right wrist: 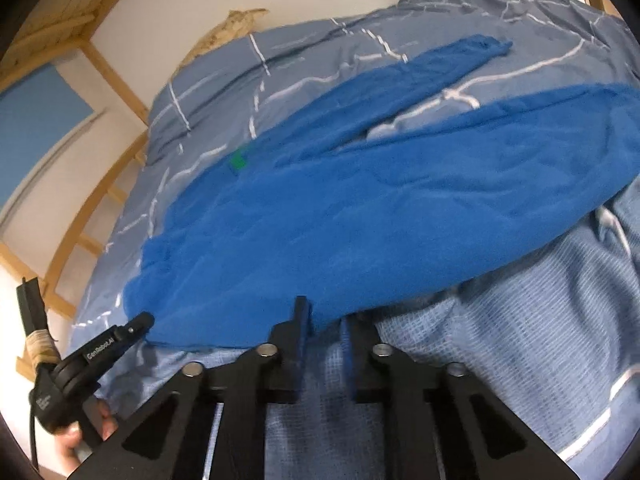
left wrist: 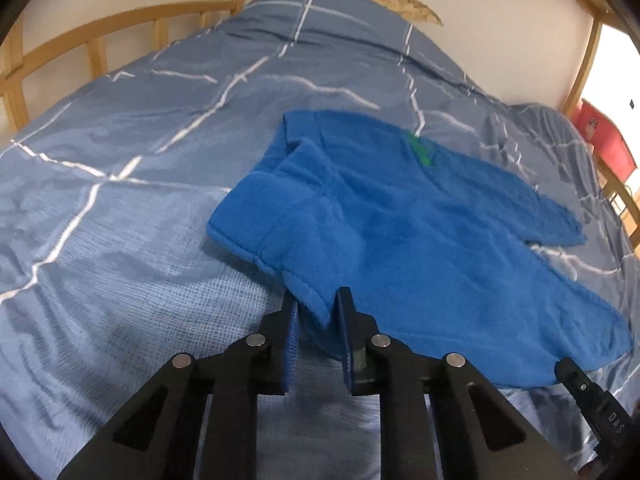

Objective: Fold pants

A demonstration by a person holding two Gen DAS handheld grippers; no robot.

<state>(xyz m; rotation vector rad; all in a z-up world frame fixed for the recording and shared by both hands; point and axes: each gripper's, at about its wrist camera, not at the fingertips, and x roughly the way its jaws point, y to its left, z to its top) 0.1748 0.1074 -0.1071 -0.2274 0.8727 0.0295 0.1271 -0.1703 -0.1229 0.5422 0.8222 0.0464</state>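
Bright blue fleece pants (left wrist: 400,220) lie flat on the bed, with a green tag (left wrist: 422,150) at their far edge. In the left wrist view my left gripper (left wrist: 316,300) is shut on the near edge of the pants by the waistband, and fabric is pinched between its blue pads. The right wrist view shows the pants (right wrist: 360,208) with both legs running to the upper right. My right gripper (right wrist: 324,316) is shut on their near hem. The left gripper (right wrist: 140,322) shows at the lower left, at the pants' corner, with a hand (right wrist: 100,432) below it.
A blue duvet (left wrist: 140,160) with white lines covers the bed. A wooden rail (left wrist: 92,44) runs along its far left side, with a white wall behind. A red box (left wrist: 604,136) stands past the right edge. The tip of the right gripper (left wrist: 564,366) shows at lower right.
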